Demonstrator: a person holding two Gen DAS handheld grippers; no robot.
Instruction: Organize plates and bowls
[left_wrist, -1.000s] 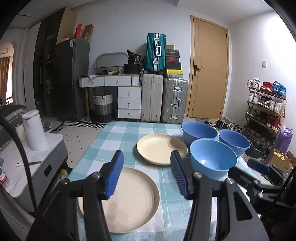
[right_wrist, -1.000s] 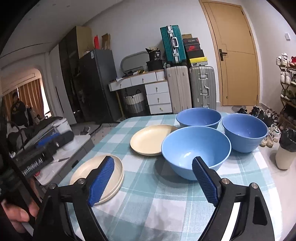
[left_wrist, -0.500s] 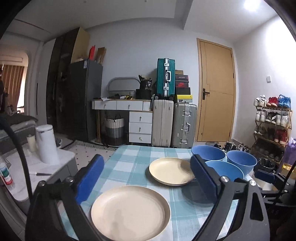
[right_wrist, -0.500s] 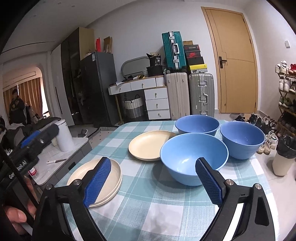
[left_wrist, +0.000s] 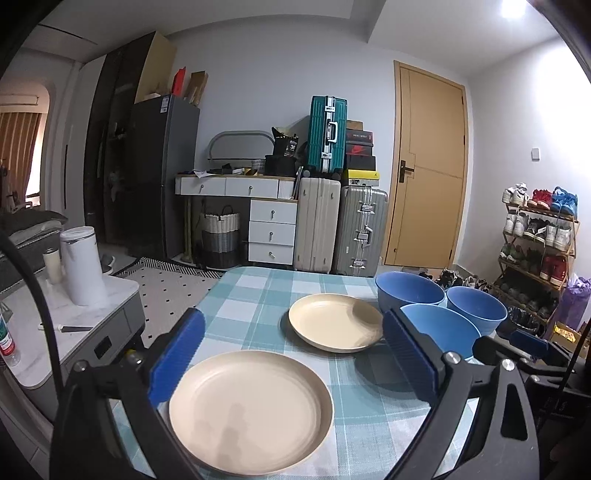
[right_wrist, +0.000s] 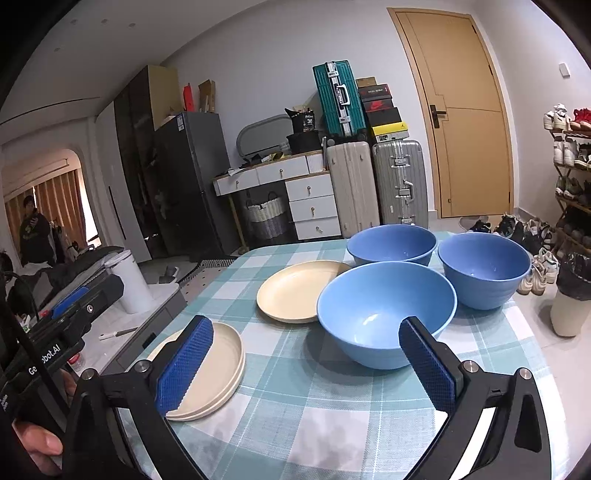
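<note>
On the teal checked table (left_wrist: 258, 295) a beige plate (left_wrist: 251, 410) lies just below and ahead of my left gripper (left_wrist: 293, 354), which is open and holds nothing. In the right wrist view this near plate (right_wrist: 218, 365) sits on another plate. A second beige plate (left_wrist: 336, 326) (right_wrist: 295, 290) lies farther back. Three blue bowls stand to the right: the near bowl (right_wrist: 384, 314), the far bowl (right_wrist: 391, 245) and the right bowl (right_wrist: 484, 269). My right gripper (right_wrist: 306, 365) hangs before the near bowl, its jaws opening with nothing between them.
Left of the table stands a low white cabinet (left_wrist: 44, 332) with a white canister (left_wrist: 83, 269). A shoe rack (left_wrist: 535, 243) and a bin (right_wrist: 570, 295) stand to the right. Suitcases (left_wrist: 340, 229) and a door are behind. A person (right_wrist: 35, 232) stands far left.
My left gripper's jaws have spread from narrow to wide above the near plate and it has tipped upward a little. The right gripper's jaws have widened slightly. Plates and bowls have not moved.
</note>
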